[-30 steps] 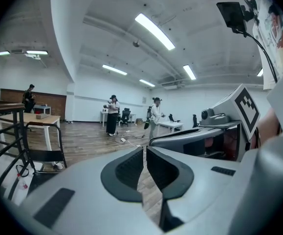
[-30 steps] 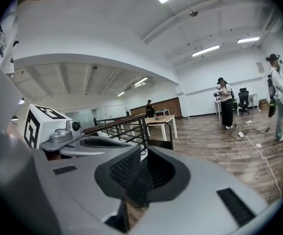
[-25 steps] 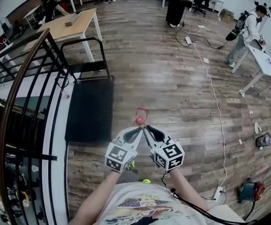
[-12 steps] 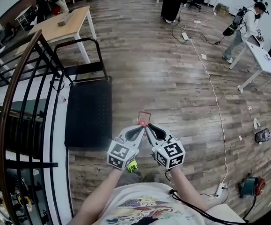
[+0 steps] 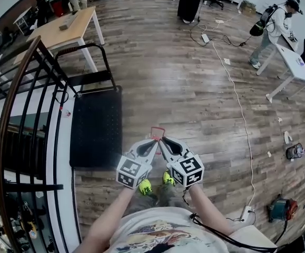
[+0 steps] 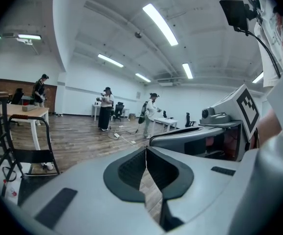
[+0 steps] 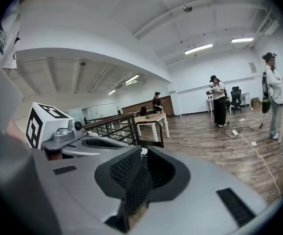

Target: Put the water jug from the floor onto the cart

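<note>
No water jug shows in any view. The cart (image 5: 96,128) is a flat black platform with a black tube handle (image 5: 91,49), lying on the wood floor left of and ahead of my hands. My left gripper (image 5: 152,142) and right gripper (image 5: 162,140) are held side by side, tips nearly touching, just right of the cart's near corner. Both are shut, and the gripper views show nothing between the left gripper's (image 6: 145,153) or the right gripper's (image 7: 140,166) pads. A small red frame-like thing (image 5: 157,132) sits just past the tips; I cannot tell what it is.
A dark stair railing (image 5: 15,104) runs along the left, beside the cart. A wooden table (image 5: 62,29) stands behind the cart's handle. A white cable (image 5: 242,115) crosses the floor on the right, with tools (image 5: 281,212) near it. People (image 5: 192,1) work at the far side.
Both grippers moved together over the floor and sank slightly, staying shut and side by side. The person's yellow-green shoes now show beneath the grippers.
</note>
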Available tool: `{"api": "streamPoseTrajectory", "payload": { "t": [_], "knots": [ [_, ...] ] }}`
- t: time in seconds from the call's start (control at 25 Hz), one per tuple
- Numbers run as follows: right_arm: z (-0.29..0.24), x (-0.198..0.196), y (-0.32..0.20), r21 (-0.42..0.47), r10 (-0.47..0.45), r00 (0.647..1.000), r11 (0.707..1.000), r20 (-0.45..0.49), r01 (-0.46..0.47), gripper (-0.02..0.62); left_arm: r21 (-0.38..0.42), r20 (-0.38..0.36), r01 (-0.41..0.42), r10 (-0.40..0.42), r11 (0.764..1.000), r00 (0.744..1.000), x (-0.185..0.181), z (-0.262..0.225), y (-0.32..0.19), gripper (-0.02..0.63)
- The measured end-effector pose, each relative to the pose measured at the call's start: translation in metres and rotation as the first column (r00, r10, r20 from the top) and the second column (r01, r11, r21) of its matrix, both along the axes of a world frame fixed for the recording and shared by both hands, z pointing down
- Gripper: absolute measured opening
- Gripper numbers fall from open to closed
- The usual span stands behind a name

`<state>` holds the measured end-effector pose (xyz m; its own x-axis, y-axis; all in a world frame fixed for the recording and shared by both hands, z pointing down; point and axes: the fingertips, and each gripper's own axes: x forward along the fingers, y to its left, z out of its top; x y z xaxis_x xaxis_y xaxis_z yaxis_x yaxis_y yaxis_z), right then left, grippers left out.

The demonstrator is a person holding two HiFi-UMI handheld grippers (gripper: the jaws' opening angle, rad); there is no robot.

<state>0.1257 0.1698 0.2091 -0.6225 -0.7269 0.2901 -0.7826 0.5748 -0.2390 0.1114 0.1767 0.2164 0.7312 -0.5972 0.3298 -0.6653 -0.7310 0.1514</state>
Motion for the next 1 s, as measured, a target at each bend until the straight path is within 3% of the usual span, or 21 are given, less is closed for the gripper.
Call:
{"api": "streamPoseTrajectory", "payload": {
  "t": [0.32, 0.6, 1.0],
  "knots": [
    [0.016, 0.024, -0.031, -0.019, -0.043, 0.999, 0.999, 0.024, 0.044, 0.037, 0.001, 0.053, 0.055, -0.055, 0.998, 0.997, 0.024, 0.015, -0.030, 0.012],
    [0.056, 0.047, -0.061, -0.020, -0.086, 0.996, 0.996, -0.012, 0.086, 0.037, -0.015, 0.050, 0.128, -0.127, 0.992, 0.991, 0.047, 0.056, -0.059, 0.012],
    [0.119, 0.050, -0.087, -0.065, -0.052, 0.998, 0.997, -0.019, 0.051, 0.037, -0.028, 0.061, 0.156, -0.154, 0.987, 0.986, 0.048, 0.117, -0.089, 0.012]
  ]
}}
